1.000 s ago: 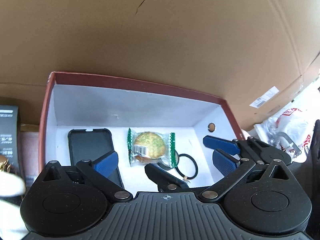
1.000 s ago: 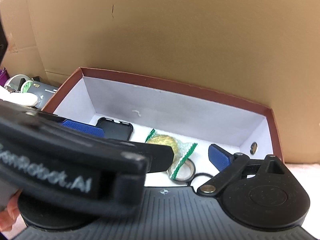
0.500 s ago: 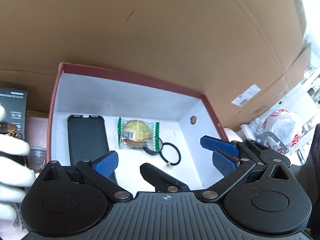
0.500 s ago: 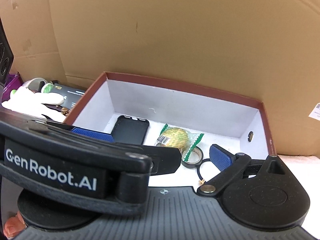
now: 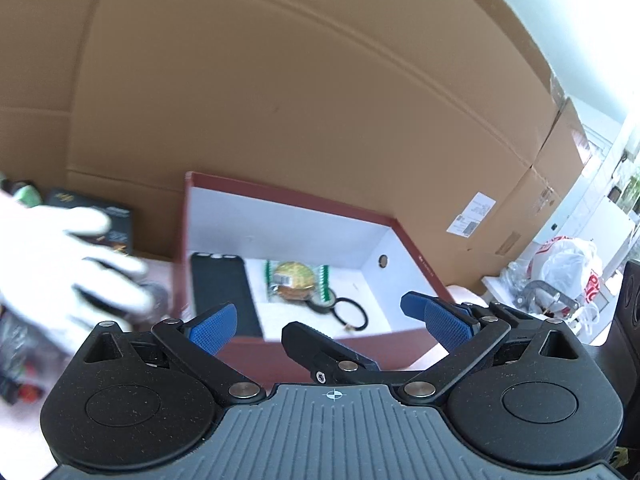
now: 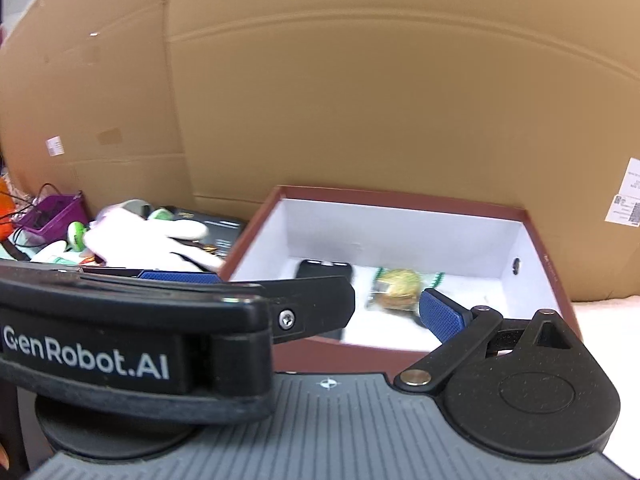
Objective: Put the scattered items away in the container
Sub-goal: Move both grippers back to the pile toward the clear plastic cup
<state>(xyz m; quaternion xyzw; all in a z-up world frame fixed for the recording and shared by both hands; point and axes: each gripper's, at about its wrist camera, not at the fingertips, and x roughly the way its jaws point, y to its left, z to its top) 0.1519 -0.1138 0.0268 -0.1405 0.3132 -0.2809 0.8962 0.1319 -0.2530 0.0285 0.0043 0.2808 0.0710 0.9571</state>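
We hold our two grippers just short of the dark red cardboard box with a white lining (image 5: 404,236), which stands against a tall brown corrugated cardboard wall (image 5: 280,80). The left gripper (image 5: 320,316) has its blue-padded jaws spread wide with nothing between them, and the right gripper (image 6: 316,292) is likewise spread and empty, the other gripper's black body crossing its left side. Inside the box lie a black phone case (image 5: 220,284) flat along the left wall, a round golden snack in a clear wrapper with green ends (image 5: 296,278) beside it, and a black hair tie (image 5: 352,312) just right of the snack. Left of the box, a white-gloved hand (image 5: 60,268), blurred, reaches over a black printed carton (image 5: 116,220).
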